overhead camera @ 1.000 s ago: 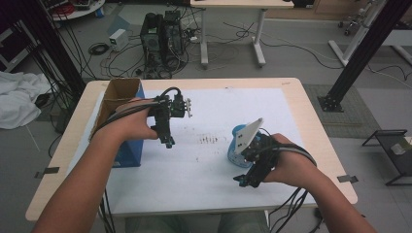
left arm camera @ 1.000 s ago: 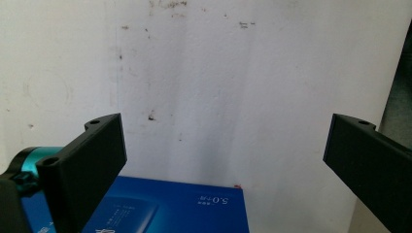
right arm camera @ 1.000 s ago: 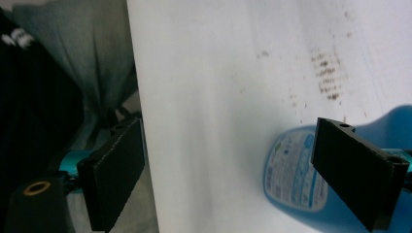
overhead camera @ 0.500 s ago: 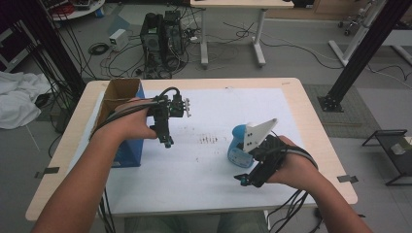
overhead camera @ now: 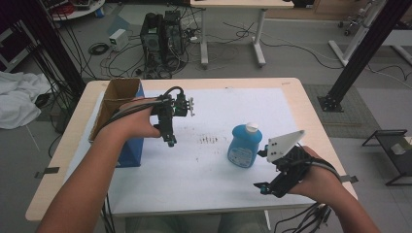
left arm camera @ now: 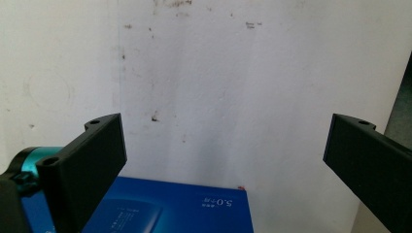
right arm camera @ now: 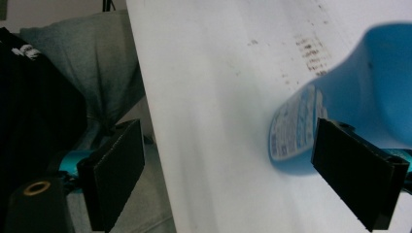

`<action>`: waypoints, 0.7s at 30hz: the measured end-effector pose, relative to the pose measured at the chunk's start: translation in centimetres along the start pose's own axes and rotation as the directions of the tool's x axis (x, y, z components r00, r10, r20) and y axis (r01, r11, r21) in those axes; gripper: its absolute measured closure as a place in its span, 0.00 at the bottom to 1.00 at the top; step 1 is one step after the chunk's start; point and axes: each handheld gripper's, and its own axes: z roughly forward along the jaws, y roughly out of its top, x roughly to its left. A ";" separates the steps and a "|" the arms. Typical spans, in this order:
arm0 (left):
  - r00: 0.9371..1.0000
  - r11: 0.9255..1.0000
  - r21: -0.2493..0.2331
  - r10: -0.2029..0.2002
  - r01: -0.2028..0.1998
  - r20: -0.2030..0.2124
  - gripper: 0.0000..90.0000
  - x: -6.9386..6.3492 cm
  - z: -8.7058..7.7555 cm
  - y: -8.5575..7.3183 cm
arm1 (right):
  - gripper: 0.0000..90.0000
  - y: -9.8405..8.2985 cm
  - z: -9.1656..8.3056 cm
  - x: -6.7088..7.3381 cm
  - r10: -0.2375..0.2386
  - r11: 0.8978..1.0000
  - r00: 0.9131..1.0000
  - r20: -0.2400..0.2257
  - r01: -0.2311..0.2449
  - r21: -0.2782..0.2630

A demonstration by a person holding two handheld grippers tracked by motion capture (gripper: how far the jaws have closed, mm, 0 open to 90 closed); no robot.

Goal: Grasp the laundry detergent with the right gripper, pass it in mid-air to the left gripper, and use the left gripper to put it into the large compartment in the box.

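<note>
The tabletop [overhead camera: 204, 179], covered in a white sheet with dark smudges near the middle, is seen whole in the high view. At its left edge an open cardboard box [overhead camera: 118, 92] with blue sides is stood. A light blue bottle [overhead camera: 244, 144] with a white cap and a printed label is stood upright right of the middle, apart from both tools. The right hand-held gripper [overhead camera: 265, 188] is held low near the front edge, just beside the bottle, jaws spread wide and empty. The left hand-held gripper [overhead camera: 169, 141] is held over the sheet beside the box, also wide open and holding nothing.

In the right gripper view the bottle [right arm camera: 340, 97] is shown blurred and close, its label partly hidden behind one jaw. In the left gripper view the blue box [left arm camera: 165, 208] with white print is seen below the jaws.
</note>
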 end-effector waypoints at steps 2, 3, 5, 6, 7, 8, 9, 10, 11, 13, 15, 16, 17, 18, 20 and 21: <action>1.000 1.000 0.000 0.002 -0.002 0.000 0.02 -0.1 -0.2 0.2 | 0.13 -0.9 -0.3 -0.2 0.017 1.000 1.000 0.007 -0.017 0.001; 1.000 1.000 0.002 0.004 -0.004 -0.002 0.02 -0.1 -0.2 0.3 | 0.13 -1.3 -0.4 -0.4 0.020 1.000 1.000 0.017 -0.020 -0.002; 1.000 1.000 -0.002 0.003 -0.003 -0.008 0.02 -0.2 -0.3 0.3 | 0.13 -2.5 -0.6 -0.9 0.046 0.999 0.999 0.026 -0.046 0.005; 1.000 1.000 0.008 0.005 -0.004 -0.007 0.02 -0.2 -0.4 0.3 | 0.13 -2.9 -0.6 -1.2 0.048 0.999 0.998 0.033 -0.048 0.004; 1.000 1.000 -0.001 0.001 -0.001 -0.006 0.02 -0.2 -0.5 0.2 | 0.13 -3.3 -0.6 -1.4 0.067 0.998 0.997 0.036 -0.067 0.005; 1.000 1.000 0.003 -0.003 0.003 -0.008 0.02 -0.2 -0.6 0.1 | 0.13 -4.0 -0.6 -2.0 0.083 0.997 0.996 0.039 -0.083 0.003; 1.000 1.000 0.001 -0.004 0.004 -0.006 0.02 -0.2 -0.6 0.0 | 0.13 -4.5 -0.5 -2.4 0.098 0.995 0.994 0.044 -0.098 -0.004; 1.000 1.000 0.003 -0.007 0.007 -0.006 0.02 -0.3 -0.6 -0.1 | 0.13 -4.8 -0.3 -2.7 0.113 0.994 0.992 0.050 -0.113 -0.009; 1.000 1.000 0.003 -0.007 0.007 -0.006 0.02 -0.3 -0.6 -0.1 | 0.13 -5.2 -0.1 -3.1 0.120 0.993 0.992 0.049 -0.119 -0.019; 1.000 1.000 0.005 -0.009 0.009 -0.008 0.02 -0.3 -0.6 -0.3 | 0.13 -5.4 0.1 -3.4 0.130 0.991 0.990 0.053 -0.129 -0.025; 1.000 1.000 0.005 -0.010 0.010 -0.012 0.02 -0.5 -0.8 -0.6 | 0.13 -5.9 0.9 -4.1 0.141 0.990 0.989 0.051 -0.140 -0.029; 1.000 1.000 0.008 -0.012 0.012 -0.014 0.02 -0.5 -0.9 -0.6 | 0.13 -6.0 1.3 -4.2 0.146 0.989 0.988 0.054 -0.145 -0.023; 1.000 1.000 0.006 -0.013 0.013 -0.013 0.02 -0.5 -0.8 -0.7 | 0.13 -6.0 1.6 -4.4 0.143 0.990 0.988 0.054 -0.142 -0.019; 1.000 1.000 0.006 -0.013 0.013 -0.013 0.02 -0.5 -0.8 -0.7 | 0.13 -6.0 1.6 -4.4 0.143 0.990 0.988 0.054 -0.142 -0.019; 1.000 1.000 0.005 -0.014 0.014 -0.011 0.02 -0.7 -0.8 -0.9 | 0.13 -6.0 2.7 -4.9 0.151 0.989 0.987 0.051 -0.150 -0.022; 1.000 1.000 0.005 -0.014 0.014 -0.011 0.02 -0.7 -0.8 -0.9 | 0.13 -6.0 2.7 -4.9 0.151 0.989 0.987 0.051 -0.150 -0.022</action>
